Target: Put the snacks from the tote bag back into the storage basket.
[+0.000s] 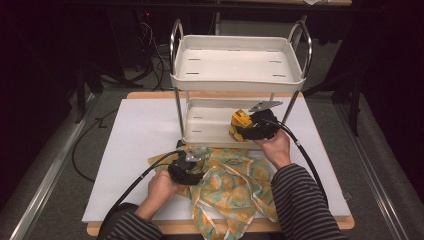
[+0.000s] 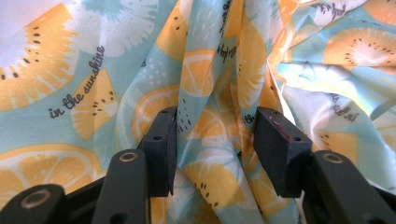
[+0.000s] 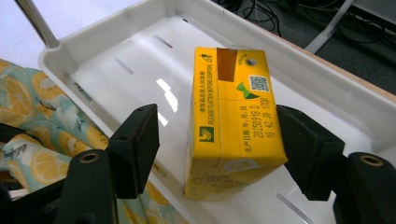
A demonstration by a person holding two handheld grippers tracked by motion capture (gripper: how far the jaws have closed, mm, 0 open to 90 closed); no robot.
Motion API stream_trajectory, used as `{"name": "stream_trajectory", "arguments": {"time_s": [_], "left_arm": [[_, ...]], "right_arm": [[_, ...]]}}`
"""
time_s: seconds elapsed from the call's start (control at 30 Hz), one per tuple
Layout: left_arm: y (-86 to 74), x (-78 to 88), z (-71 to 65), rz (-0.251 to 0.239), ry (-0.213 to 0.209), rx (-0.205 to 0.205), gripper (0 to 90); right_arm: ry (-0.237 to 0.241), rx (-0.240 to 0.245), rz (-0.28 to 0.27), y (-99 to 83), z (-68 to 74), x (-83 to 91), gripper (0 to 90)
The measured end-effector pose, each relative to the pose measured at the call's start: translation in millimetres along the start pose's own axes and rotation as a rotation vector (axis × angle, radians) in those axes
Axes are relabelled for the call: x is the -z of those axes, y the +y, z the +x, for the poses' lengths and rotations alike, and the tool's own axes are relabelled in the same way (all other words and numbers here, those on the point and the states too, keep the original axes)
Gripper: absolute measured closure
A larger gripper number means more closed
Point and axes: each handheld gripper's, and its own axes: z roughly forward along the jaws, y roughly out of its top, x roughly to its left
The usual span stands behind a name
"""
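Standing at the far middle of the white table [image 1: 135,130] is a two-tier white rack [image 1: 235,75] with chrome handles; its upper shelf hangs over the lower tray [image 3: 116,32] and screens part of it from above. Just in front of the rack, a fruit-print cloth [image 1: 227,185] lies bunched and spreads down to the near table edge, with one corner showing beside the tray wall in the right gripper view. On the lower tray lies a yellow drink carton [image 3: 231,121], at its right front part, printed side up. The right gripper [image 3: 217,149] reaches in under the upper shelf with its jaws spread wide to either side of the carton: the left pad stands clear of it, the right pad sits close against its side, and whether that one touches I cannot tell. The left gripper [image 2: 215,144] rests on the cloth's left part, its jaws closed on a raised fold of the fabric between them.
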Motion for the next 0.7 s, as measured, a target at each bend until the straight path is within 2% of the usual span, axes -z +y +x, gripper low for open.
{"name": "stream_trajectory", "arguments": {"time_s": [0.4,0.7], "left_arm": [[0.0,0.1,0.2,-0.001,-0.001,0.002,51.1],[0.1,0.0,0.0,0.001,0.0,0.004,51.1]], "right_arm": [[0.0,0.002,-0.014,0.4,2.5,7.8,33.7],[0.006,0.003,-0.036,0.0,2.0,15.2,37.3]]}}
